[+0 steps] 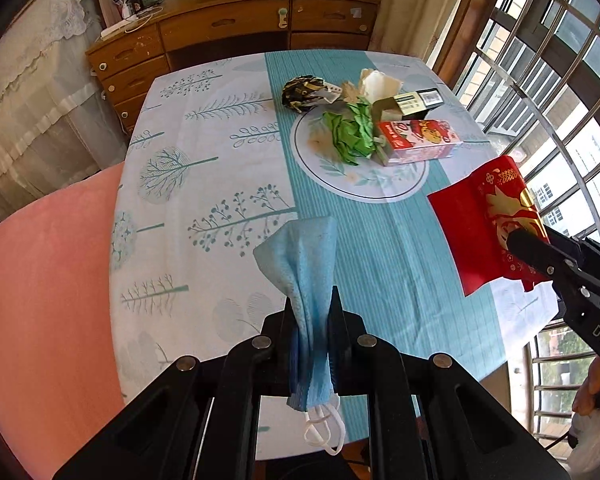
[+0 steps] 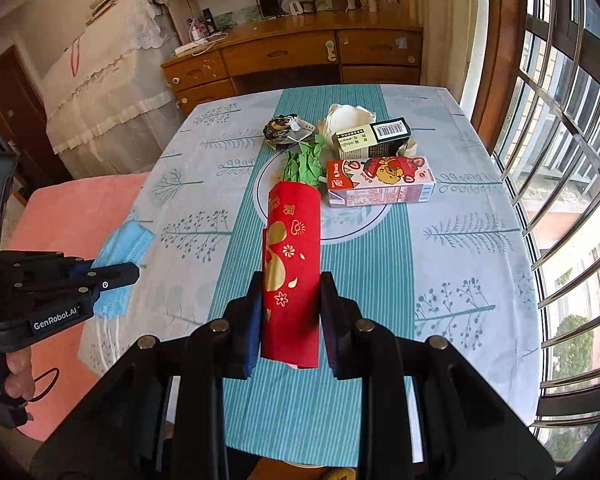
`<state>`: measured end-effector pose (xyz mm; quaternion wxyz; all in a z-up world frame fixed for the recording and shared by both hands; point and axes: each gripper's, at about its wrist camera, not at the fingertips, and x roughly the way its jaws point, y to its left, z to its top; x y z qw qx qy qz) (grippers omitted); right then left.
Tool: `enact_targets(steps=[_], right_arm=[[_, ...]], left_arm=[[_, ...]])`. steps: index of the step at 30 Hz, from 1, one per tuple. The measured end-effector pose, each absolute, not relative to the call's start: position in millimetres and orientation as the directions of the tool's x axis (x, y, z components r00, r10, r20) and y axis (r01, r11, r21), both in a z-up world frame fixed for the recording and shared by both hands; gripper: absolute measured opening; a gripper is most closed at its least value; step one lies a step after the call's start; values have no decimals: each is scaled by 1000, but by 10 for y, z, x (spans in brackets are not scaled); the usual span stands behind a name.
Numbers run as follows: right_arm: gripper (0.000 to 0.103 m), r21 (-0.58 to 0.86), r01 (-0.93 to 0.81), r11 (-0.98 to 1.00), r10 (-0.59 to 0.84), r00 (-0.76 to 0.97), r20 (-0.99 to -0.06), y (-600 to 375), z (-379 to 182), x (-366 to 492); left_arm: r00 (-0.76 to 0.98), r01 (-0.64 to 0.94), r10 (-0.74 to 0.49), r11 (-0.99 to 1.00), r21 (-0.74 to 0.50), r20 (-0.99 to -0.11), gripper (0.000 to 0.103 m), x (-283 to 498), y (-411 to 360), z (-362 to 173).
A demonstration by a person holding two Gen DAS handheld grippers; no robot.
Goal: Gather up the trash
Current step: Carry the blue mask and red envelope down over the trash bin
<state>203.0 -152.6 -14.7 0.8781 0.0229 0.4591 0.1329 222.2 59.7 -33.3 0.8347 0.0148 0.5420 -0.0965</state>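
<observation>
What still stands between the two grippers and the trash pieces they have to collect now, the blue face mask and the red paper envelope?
Nothing visible. The left gripper is shut on the blue face mask, and the right gripper is shut on the red paper envelope.

My black left claw [image 1: 311, 304] gripped a pale blue fabric face mask [image 1: 306, 276]; my right claw [image 2: 288, 280] held a red paper envelope [image 2: 292, 276] with gold figures; the tablecloth [image 2: 440, 280] bore teal trees on white.
</observation>
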Motion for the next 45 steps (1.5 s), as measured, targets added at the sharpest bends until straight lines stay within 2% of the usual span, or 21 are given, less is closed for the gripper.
enact_targets(steps=[9,17,27,37,45], right_arm=[[23,176,-396,901,380,527,-760,-2187,-28,1083],[23,201,-509,837,452,436,-778,-2438,-115,405],[23,252,-497,830,453,338,-825,-2415,-522,-107],[23,280,-435,855,399,209,-893,-2210,-1551,-414],[23,272,-353,895,339,143,-930,-2054,-2873,-482]], left_arm=[[464,98,-145,989,-113,-874,11,1172,-125,-162],[441,89,-126,991,-97,-889,11,275,-535,-197],[370,162,-138,983,-83,-919,11,-240,-700,-452],[239,228,-153,969,-98,-959,11,-384,-610,-1423],[175,262,-182,956,-133,-968,11,-416,-370,-2734]])
